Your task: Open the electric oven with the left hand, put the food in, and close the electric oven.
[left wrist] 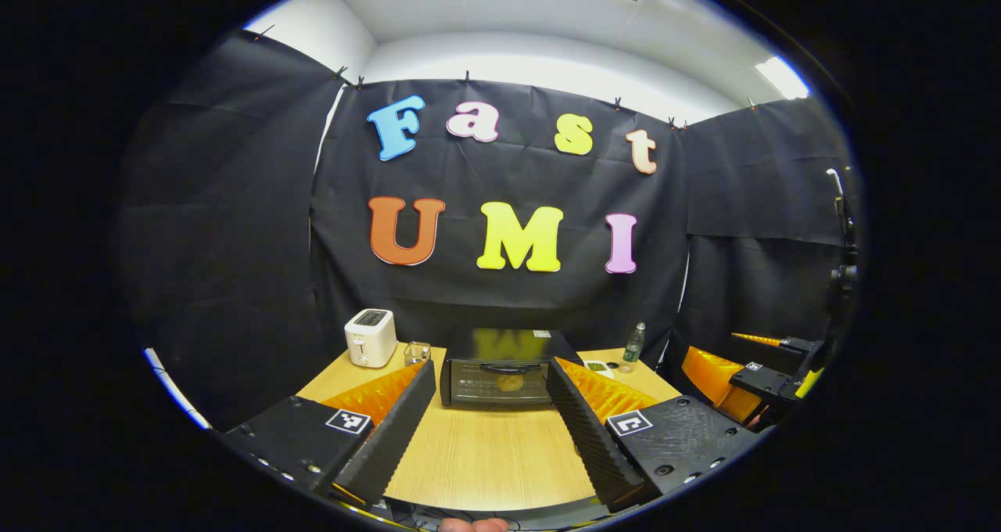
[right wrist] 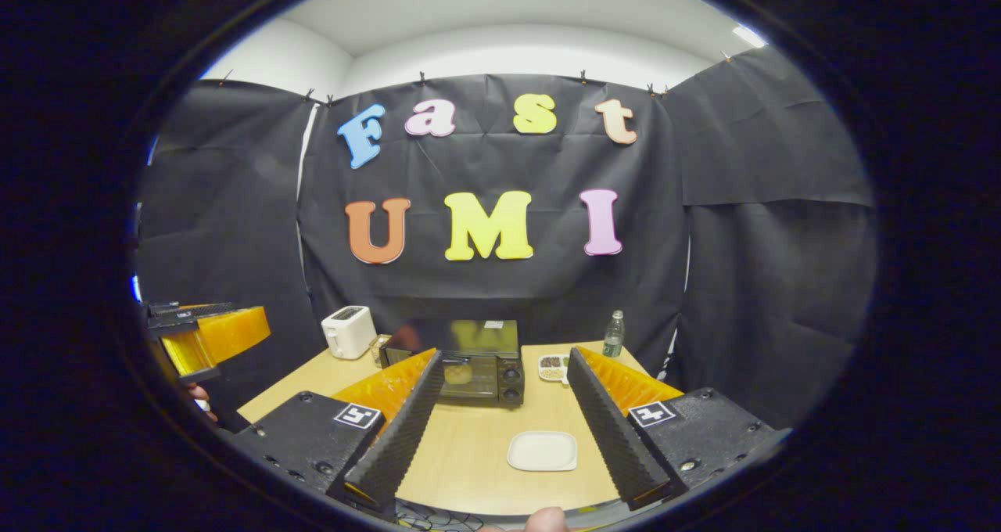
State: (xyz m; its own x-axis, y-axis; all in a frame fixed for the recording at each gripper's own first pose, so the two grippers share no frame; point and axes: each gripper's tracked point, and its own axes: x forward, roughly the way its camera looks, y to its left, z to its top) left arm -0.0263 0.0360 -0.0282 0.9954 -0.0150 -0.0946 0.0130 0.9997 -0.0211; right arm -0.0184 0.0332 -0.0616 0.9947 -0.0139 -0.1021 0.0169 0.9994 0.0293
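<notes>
One electric oven (left wrist: 496,375), door closed; one food (left wrist: 510,382) inside; one plate (right wrist: 542,451).

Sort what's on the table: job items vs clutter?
Job: electric oven, door closed; food seen inside through the glass; white plate, bare; left gripper and right gripper, both open.

Clutter: toaster, glass, bottle, divided snack dish.
</notes>
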